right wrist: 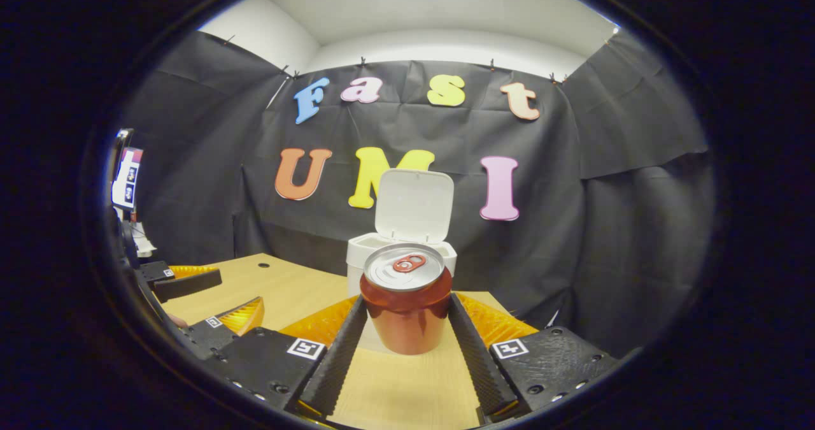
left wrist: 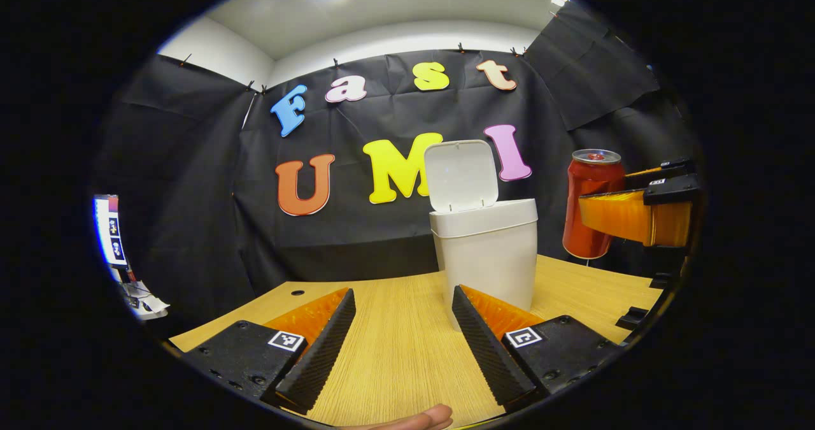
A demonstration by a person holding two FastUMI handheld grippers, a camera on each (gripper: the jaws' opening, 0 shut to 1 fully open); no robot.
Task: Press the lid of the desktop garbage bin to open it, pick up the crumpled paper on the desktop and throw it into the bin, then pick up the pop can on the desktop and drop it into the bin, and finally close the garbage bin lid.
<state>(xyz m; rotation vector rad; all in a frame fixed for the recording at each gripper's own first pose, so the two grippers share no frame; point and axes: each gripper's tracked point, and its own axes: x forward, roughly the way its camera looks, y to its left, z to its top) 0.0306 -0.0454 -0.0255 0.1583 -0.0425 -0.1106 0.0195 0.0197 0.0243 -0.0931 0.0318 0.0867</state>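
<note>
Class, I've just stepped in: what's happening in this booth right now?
A person is tidying a desk with two hand-held grippers. The right gripper is clamped on a red pop can, held up off the desk beside the white bin, whose lid stands open. The left gripper is open and empty near the bin.

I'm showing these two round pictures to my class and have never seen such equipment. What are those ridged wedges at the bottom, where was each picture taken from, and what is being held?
No robot here: a person holds a two-finger gripper in each hand, and a camera rides on each. The wedges are each gripper's jaws. In the left gripper view, the left gripper is open above the wooden table, facing the white bin with its lid up. In the right gripper view, the right gripper clamps a red pop can, lifted off the table near the bin.
</note>
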